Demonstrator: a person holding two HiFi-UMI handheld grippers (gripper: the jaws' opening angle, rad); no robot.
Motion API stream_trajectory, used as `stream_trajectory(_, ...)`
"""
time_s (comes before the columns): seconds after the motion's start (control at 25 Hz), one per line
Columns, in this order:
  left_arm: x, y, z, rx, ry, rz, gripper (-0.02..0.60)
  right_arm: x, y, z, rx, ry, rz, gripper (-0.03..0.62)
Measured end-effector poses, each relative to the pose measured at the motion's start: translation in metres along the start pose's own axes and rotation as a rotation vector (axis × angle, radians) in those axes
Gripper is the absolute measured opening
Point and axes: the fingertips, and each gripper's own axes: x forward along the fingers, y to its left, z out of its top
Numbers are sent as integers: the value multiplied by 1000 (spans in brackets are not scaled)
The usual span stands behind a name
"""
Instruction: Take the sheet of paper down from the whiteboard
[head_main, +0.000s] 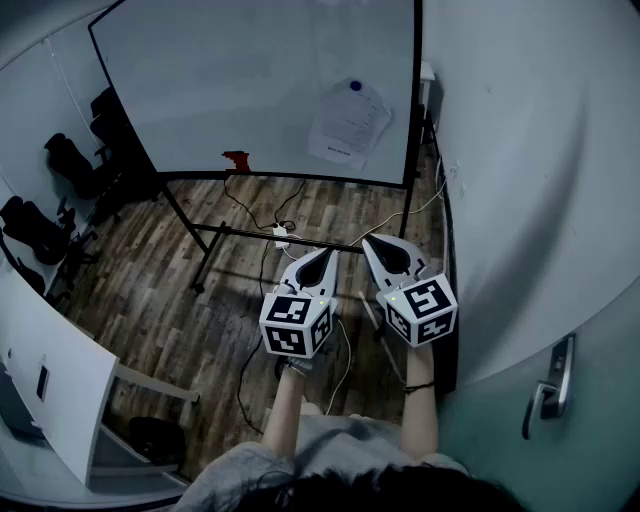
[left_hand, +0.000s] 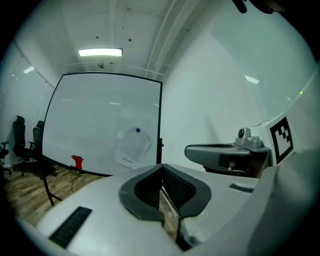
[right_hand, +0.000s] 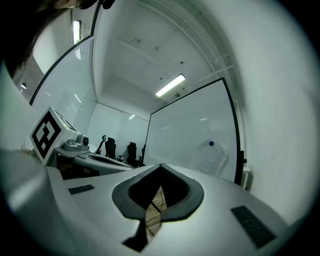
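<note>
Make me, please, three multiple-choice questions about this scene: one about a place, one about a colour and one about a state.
1. Where on the whiteboard does the sheet of paper hang?
A. Near its right edge
B. At its upper left corner
C. In the middle of its bottom edge

2. What colour is the magnet that pins the sheet?
A. Red
B. Blue
C. Yellow

3. How do the jaws of the right gripper stand?
A. Wide apart
B. Closed on the sheet
C. Together, with nothing between them

Answers:
1 A: in the head view the sheet hangs close to the board's right frame.
2 B: a blue dot sits at the top of the sheet.
3 C: the right gripper view shows the tips met, with the sheet away on the board.
</note>
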Motion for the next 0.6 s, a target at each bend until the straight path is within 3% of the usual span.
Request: stream_trajectory(0.6,2,-3,-5,-24,18,-12,6,-1,0,1,-19,5,-2,2)
